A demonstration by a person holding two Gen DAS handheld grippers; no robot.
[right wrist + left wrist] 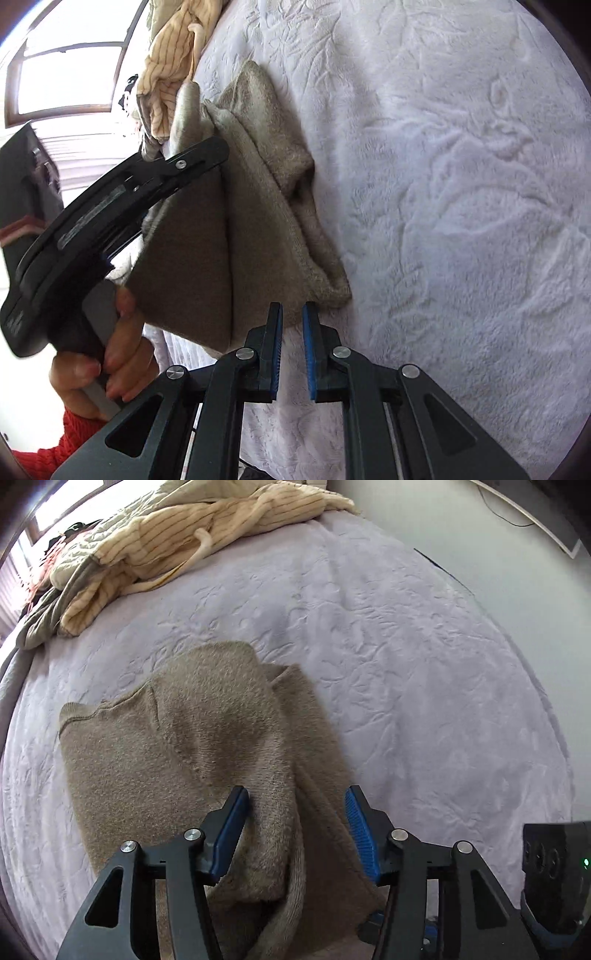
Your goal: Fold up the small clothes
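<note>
One tan garment point(192, 746) folded on lilac bedspread point(406, 672), striped clothes pile point(192, 528) beyond

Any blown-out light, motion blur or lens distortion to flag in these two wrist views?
Left wrist: bedspread bulges from fisheye; window corner top left is glary; beige garment slightly soft. Right wrist: window blown out white; bedspread texture smears toward the right edge.

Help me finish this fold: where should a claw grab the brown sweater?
Probably the near folded corner of the sweater, just ahead of the right claw. It lies flat at the edge, so come in low from the near side, along the bedspread.
</note>
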